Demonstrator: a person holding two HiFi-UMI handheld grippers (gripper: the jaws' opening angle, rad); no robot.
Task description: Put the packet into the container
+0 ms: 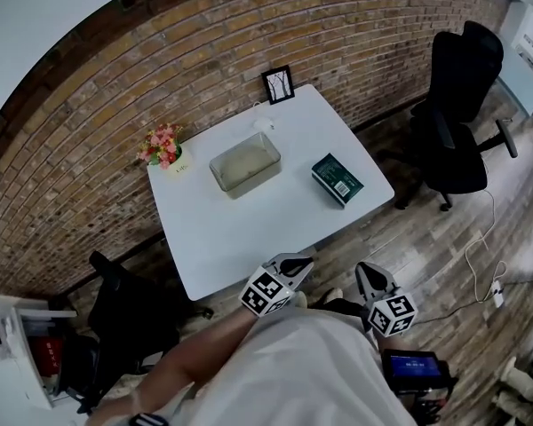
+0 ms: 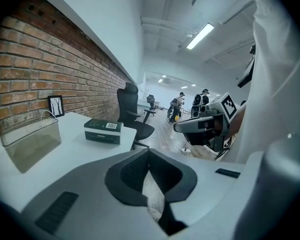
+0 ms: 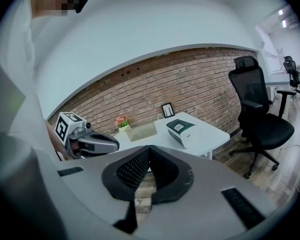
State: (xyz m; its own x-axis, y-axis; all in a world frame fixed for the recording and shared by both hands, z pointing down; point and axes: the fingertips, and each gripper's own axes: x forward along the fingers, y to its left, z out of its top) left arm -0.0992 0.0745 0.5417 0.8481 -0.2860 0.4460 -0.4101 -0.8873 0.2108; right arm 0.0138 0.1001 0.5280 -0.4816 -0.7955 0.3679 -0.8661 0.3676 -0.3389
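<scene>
The dark green packet (image 1: 337, 179) lies flat near the right edge of the white table (image 1: 222, 229). The clear rectangular container (image 1: 245, 164) stands at the table's middle, to the packet's left. Both grippers hang below the table's front edge, close to the person's body and away from the objects. My left gripper (image 1: 302, 262) is shut with nothing in it; in its own view the jaws meet at their tips (image 2: 149, 156), with the packet (image 2: 103, 130) and container (image 2: 30, 141) ahead. My right gripper (image 1: 367, 271) is likewise shut and holds nothing (image 3: 149, 149); the packet (image 3: 181, 127) and container (image 3: 142, 130) lie beyond it.
A framed picture (image 1: 278, 84) and a small flower pot (image 1: 163, 146) stand at the table's back edge by the brick wall. One black office chair (image 1: 462, 122) stands right of the table, another (image 1: 124, 313) at the front left. A cable runs over the wooden floor (image 1: 480, 256).
</scene>
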